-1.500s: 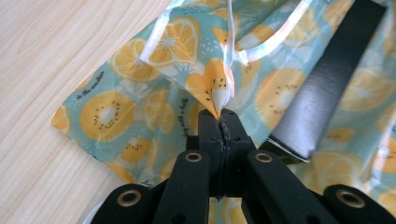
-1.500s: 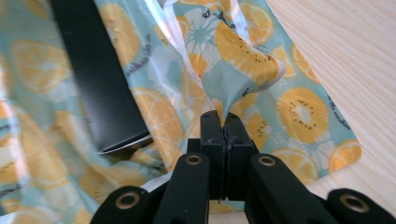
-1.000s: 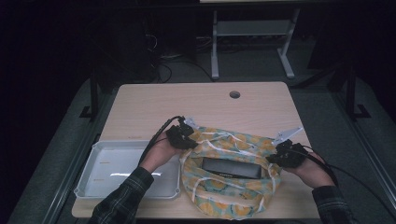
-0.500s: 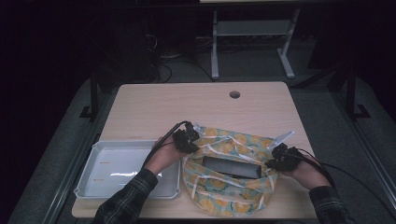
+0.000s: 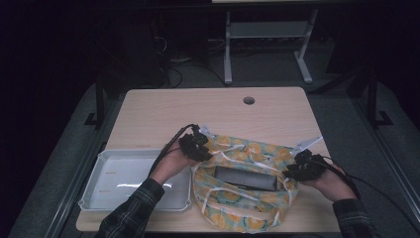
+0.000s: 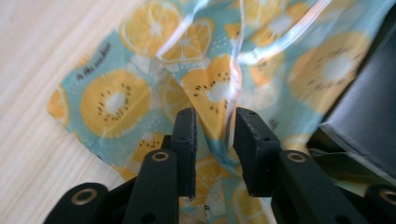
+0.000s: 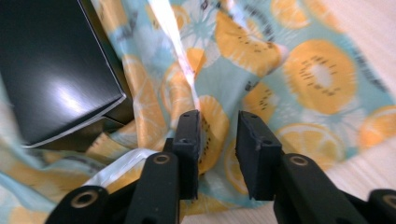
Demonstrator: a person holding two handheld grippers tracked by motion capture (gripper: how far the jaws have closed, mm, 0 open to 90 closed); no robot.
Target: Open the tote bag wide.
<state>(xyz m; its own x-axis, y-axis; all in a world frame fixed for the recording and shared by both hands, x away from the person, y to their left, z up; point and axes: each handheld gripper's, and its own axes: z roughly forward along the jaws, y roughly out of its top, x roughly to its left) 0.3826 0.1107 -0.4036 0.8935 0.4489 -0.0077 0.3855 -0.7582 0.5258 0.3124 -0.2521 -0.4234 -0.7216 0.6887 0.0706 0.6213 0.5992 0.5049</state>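
Observation:
A teal drawstring bag (image 5: 233, 201) printed with orange and kiwi slices lies at the table's front, mouth up. A black box (image 5: 245, 178) lies flat inside it. My left gripper (image 5: 202, 148) is at the bag's left rim and my right gripper (image 5: 293, 171) at its right rim. The left gripper's (image 6: 215, 116) jaws have just been opening; a fold of the bag's cloth (image 6: 212, 93) stands loose in the gap. The right gripper's (image 7: 217, 119) jaws have just been opening too, with a fold of cloth (image 7: 210, 121) between them. The box's corner (image 7: 56, 70) lies to that gripper's left.
A white tray (image 5: 124, 171) sits on the wooden table (image 5: 208, 109) just left of the bag, under the left forearm. A small round hole (image 5: 248, 100) is near the table's far edge. Dark floor and a desk frame lie beyond the table.
Both hands have edged slightly inward along the bag's rim. The bag's mouth looks a little slacker than a second ago.

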